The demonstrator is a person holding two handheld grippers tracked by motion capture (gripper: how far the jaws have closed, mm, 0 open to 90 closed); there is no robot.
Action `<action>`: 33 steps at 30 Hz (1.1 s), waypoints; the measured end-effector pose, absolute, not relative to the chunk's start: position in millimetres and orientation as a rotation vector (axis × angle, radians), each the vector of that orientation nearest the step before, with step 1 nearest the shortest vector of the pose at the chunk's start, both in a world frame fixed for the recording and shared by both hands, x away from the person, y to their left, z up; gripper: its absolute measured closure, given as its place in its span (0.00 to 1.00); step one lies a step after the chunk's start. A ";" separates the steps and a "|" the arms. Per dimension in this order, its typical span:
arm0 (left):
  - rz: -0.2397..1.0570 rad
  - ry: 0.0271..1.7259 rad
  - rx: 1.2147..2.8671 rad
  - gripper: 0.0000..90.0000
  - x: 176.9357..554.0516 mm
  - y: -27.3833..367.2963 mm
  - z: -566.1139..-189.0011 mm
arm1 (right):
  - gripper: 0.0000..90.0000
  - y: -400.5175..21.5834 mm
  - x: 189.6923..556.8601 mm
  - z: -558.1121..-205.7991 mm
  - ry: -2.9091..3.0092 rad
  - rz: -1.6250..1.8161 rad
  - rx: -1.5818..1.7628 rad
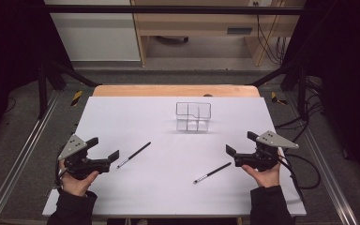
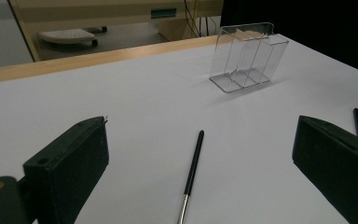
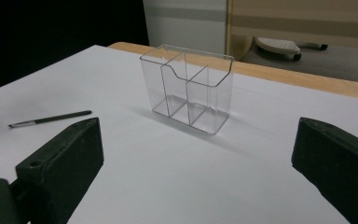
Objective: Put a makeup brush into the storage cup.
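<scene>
Two thin black pens lie flat on the white table (image 1: 122, 112). The left pen (image 1: 134, 154) is just in front of the left gripper (image 1: 104, 154), w/ its silver tip toward the person. The right pen (image 1: 212, 172) is near the right gripper (image 1: 236, 152), a bit to its inside, and also points its silver tip back. A clear box (image 1: 193, 116) w/ small compartments stands upright farther back, well apart from both pens. Both grippers have their jaws spread wide, w/ nothing between them. I think the job is to pick up a pen & drop it in the box. To do it well, come down over the black middle of the pen, jaws across it, then squeeze slowly so it doesn't roll. I see no words or brand anywhere; the pens are too small to tell for sure.
</scene>
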State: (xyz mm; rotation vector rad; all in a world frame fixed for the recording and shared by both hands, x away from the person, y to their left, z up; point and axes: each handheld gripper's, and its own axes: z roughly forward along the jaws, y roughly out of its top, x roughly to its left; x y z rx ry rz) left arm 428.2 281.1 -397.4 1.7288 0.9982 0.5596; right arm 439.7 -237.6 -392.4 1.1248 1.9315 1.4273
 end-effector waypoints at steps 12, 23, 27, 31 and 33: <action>0.557 1.004 1.750 0.03 428.3 275.8 -403.5 | 0.02 -241.2 432.9 -389.8 1.987 1.389 1.109; 0.556 1.005 1.763 0.03 427.8 273.7 -407.6 | 0.02 -230.0 433.7 -397.2 2.079 1.318 1.090; 0.559 1.004 1.769 0.03 427.8 273.2 -407.8 | 0.02 -224.2 433.2 -398.6 2.117 1.291 1.080; 0.563 1.006 1.773 0.03 427.9 272.4 -408.4 | 0.02 -218.9 432.9 -400.3 2.158 1.271 1.061; 0.562 1.006 1.777 0.03 428.1 271.8 -408.8 | 0.02 -216.8 433.1 -401.5 2.174 1.263 1.057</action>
